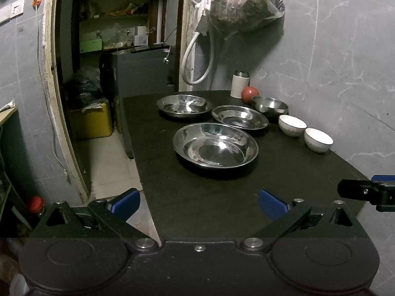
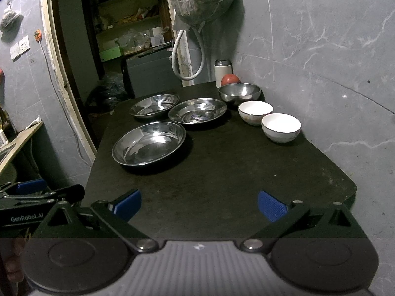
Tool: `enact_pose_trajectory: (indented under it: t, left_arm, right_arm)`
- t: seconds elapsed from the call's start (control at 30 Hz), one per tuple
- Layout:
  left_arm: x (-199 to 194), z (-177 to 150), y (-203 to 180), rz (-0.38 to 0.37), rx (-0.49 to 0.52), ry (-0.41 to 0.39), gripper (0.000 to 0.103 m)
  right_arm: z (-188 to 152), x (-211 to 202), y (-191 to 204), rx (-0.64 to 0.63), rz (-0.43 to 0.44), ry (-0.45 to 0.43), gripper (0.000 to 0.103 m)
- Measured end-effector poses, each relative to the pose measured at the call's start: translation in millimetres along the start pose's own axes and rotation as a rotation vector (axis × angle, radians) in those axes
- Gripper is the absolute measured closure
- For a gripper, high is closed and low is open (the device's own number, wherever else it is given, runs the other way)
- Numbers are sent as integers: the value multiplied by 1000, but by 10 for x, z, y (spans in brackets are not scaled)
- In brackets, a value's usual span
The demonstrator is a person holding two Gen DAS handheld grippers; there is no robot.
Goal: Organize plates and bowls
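Both my grippers, left [image 1: 199,203] & right [image 2: 199,204], hung w/ jaws apart & empty; risk was 3 slick steel plates [image 1: 215,145] slipping, or white bowls [image 2: 281,127] chipping when stacked

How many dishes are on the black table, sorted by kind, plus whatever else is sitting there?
Steel plates: 3
Steel bowl: 1
White bowls: 2
White flask: 1
Red round fruit: 1
Total: 8, all on the table
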State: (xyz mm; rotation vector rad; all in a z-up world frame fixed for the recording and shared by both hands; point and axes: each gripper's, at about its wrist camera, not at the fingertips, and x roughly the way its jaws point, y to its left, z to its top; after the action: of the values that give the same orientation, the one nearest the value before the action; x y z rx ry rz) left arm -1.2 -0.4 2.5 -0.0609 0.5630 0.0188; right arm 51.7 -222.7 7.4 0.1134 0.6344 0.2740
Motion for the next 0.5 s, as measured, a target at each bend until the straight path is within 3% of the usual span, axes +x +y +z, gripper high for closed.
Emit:
enact_pose_trajectory:
  t: [0.5]
  left_arm:
    - [1,-13,-2,-1,9,-7,1]
  right_arm:
    - [0,-5,-1,0,0,0,0]
